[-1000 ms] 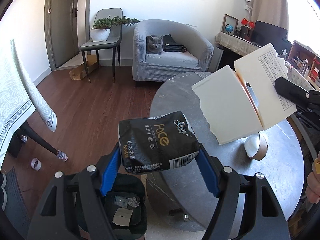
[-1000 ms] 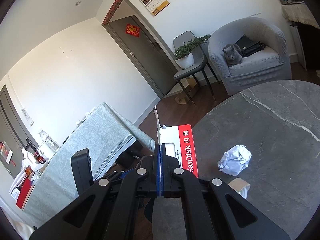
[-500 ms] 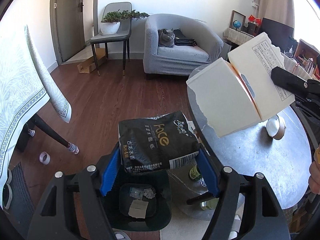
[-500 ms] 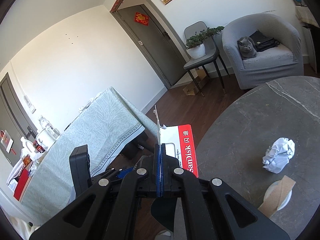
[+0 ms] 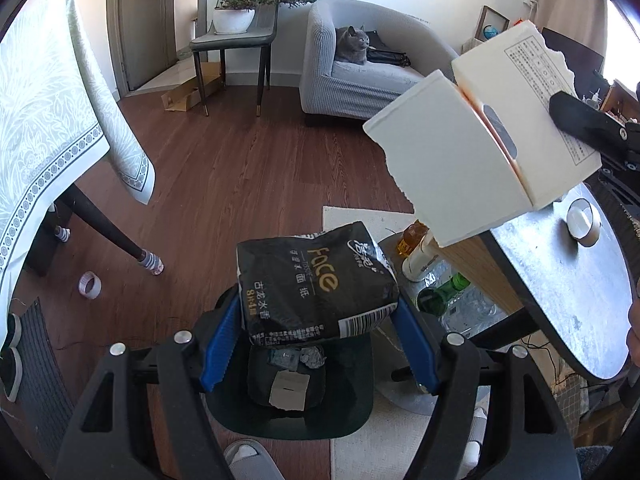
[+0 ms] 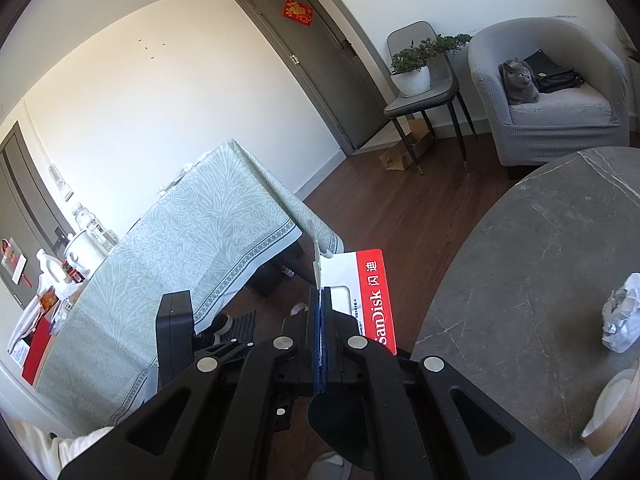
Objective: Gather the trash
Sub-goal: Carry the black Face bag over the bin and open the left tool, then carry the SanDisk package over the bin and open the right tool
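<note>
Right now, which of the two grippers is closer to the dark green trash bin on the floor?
Left. The left gripper, holding the black tissue pack, hangs directly above the trash bin. The right gripper, clamping the torn white package, is higher and off to the side.

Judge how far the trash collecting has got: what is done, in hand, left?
Done: scraps already lie in the bin. In hand: the left gripper holds a black tissue pack above it; the right gripper pinches torn packaging. Left: a crumpled paper ball on the table.
</note>
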### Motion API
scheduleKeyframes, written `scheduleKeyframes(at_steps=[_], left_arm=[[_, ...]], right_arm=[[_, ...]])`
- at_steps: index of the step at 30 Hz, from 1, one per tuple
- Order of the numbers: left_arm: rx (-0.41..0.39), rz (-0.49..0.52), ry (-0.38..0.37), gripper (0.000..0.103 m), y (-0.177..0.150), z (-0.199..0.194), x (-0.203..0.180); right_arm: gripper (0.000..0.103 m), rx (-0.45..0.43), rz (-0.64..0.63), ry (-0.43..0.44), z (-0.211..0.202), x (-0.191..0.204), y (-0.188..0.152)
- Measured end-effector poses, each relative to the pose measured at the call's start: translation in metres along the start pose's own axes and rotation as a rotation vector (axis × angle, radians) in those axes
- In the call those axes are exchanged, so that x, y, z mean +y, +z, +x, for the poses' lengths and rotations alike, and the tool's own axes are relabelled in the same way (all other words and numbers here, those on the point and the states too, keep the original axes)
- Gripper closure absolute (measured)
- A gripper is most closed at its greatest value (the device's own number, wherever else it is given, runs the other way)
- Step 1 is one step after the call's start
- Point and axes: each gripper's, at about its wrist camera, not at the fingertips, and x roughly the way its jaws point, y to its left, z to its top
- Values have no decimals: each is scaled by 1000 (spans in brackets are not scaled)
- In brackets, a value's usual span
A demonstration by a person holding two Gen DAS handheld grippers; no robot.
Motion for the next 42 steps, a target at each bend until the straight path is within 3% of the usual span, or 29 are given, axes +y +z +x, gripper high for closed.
scheduleKeyframes(at_steps=[20, 25, 32, 42], left_arm=[[257, -28, 8, 27, -55, 61, 52], [248, -23, 16, 20, -61, 59, 61], [207, -60, 11, 20, -54, 43, 76], [72, -80, 1, 32, -35, -1, 83]], right_arm=[[103, 114, -27, 17, 64, 21, -14], [103, 133, -39, 2, 77, 25, -16], [103, 178, -75, -59, 99, 31, -25], [103, 265, -164, -152, 127, 39, -45]])
